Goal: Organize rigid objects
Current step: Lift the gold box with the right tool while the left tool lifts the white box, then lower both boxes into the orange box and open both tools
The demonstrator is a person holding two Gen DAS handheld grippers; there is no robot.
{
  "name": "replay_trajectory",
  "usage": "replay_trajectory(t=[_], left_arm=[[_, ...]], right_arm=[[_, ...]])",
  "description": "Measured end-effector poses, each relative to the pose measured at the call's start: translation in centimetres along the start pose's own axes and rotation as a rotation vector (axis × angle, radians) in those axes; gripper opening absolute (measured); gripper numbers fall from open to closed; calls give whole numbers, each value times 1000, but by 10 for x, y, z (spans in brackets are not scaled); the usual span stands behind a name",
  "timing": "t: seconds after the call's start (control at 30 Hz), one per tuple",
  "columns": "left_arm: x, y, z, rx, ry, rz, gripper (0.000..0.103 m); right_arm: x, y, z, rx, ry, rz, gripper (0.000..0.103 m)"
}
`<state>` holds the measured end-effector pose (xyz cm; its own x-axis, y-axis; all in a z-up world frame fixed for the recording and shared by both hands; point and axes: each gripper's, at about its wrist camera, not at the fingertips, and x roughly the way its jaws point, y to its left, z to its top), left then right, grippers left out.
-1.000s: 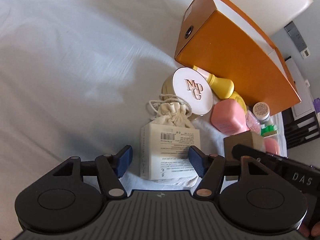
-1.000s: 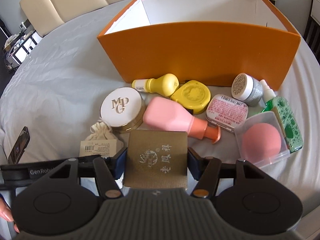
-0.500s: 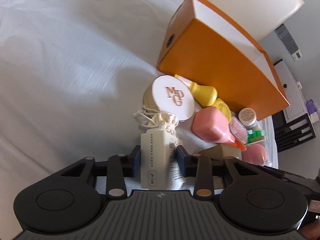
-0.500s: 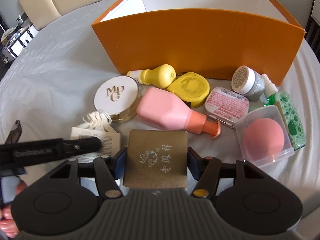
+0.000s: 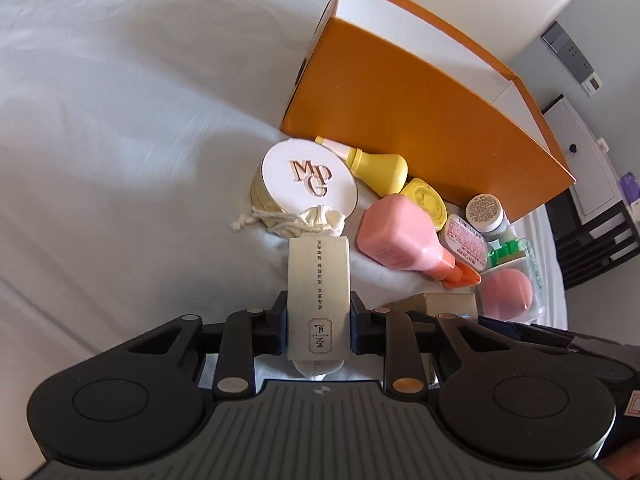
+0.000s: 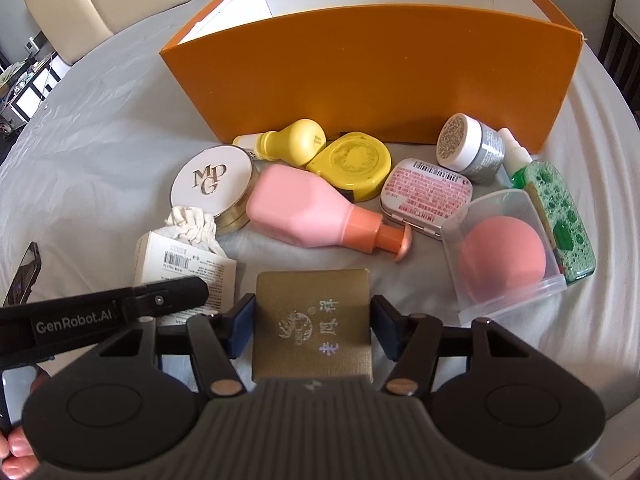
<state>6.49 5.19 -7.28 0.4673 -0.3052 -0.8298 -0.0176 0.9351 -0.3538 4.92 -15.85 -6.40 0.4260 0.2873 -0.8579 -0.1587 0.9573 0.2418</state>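
Your left gripper [image 5: 319, 330] is closing on the cream box [image 5: 319, 296]; your right gripper [image 6: 311, 330] clamps the gold box [image 6: 312, 326]; bare cloth [image 5: 120, 140] lies open at nine o'clock.

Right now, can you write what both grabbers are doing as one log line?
left gripper: closing on cream box | right gripper: holding gold box | orange box: open, behind clutter

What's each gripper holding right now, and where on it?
Left gripper closing on cream carton's narrow sides, near its lower end. Right gripper clamps gold box by its left and right edges.
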Motion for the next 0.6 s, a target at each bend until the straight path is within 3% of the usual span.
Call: replay_trajectory(t=[0.23, 0.47, 0.6], left_arm=[[-43, -21, 27, 65, -137, -24, 30], [-76, -51, 90, 162, -300, -89, 30], [-73, -61, 129, 182, -341, -108, 30]], right_arm=[[-47, -1, 32, -24, -139, 36, 61], [-94, 7, 100, -75, -346, 4, 61], [-100, 4, 137, -68, -419, -42, 61]])
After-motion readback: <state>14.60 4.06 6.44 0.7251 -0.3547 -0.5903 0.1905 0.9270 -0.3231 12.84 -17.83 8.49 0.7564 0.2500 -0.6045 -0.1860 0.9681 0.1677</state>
